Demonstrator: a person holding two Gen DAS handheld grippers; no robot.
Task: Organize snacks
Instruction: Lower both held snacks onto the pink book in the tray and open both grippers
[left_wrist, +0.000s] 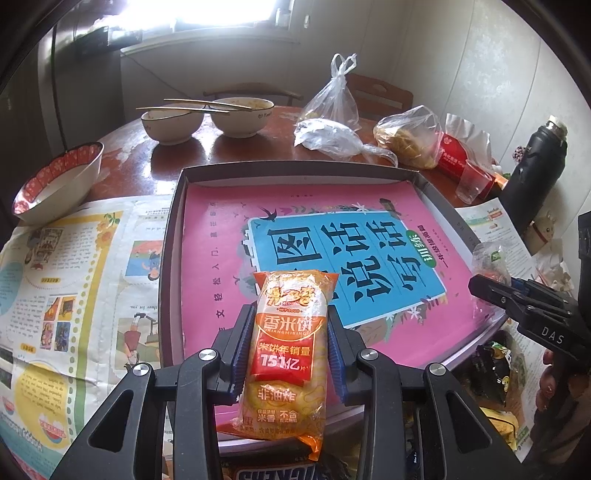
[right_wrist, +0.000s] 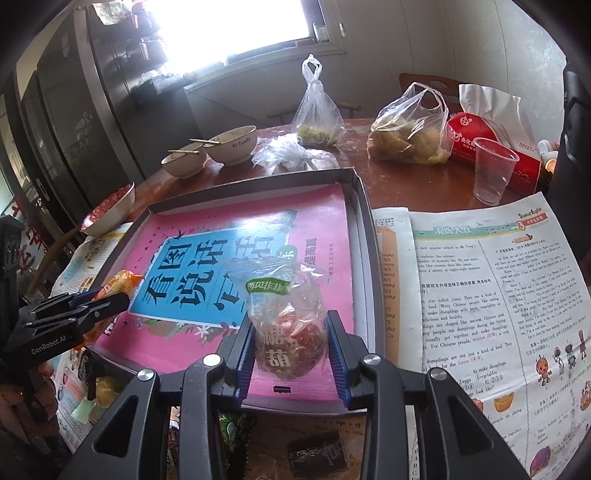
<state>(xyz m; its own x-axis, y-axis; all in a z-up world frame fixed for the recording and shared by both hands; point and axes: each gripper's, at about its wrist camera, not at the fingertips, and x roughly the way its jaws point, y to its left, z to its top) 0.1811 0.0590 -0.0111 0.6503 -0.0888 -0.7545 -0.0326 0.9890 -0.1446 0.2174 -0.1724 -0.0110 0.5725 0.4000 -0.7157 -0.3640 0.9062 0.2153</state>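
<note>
- Left gripper (left_wrist: 286, 343) clamped on an orange rice-cracker packet (left_wrist: 286, 354); print reads "香米饼", "XIANGMIBING", "米饼年销量 151亿片", "非油炸". Packet upright between the blue pads (left_wrist: 242, 350), held over the near edge of the tray (left_wrist: 170, 258).
- Right gripper (right_wrist: 290, 347) closed on a clear-wrapped red candy ball (right_wrist: 291, 343), green label on top, "糖葫" on the wrap; held above the tray's near right corner.
- Each gripper shows in the other's view, side-on: "DAS" on the right one, "GenRobot.AI" on the left.
- Dark shallow tray holds only a pink book (left_wrist: 229, 236) with a blue title panel, lying flat.
- "SNICKERS" bar (left_wrist: 284, 472) below the tray's near edge.
- Newspaper (right_wrist: 491, 288) on either side of the tray, header "Student English".
- Far tabletop: two bowls (left_wrist: 240, 118) with chopsticks, "Family" on one; tied plastic bags (right_wrist: 410, 129); clear cup (right_wrist: 493, 170); red tissue pack (right_wrist: 480, 144).
</note>
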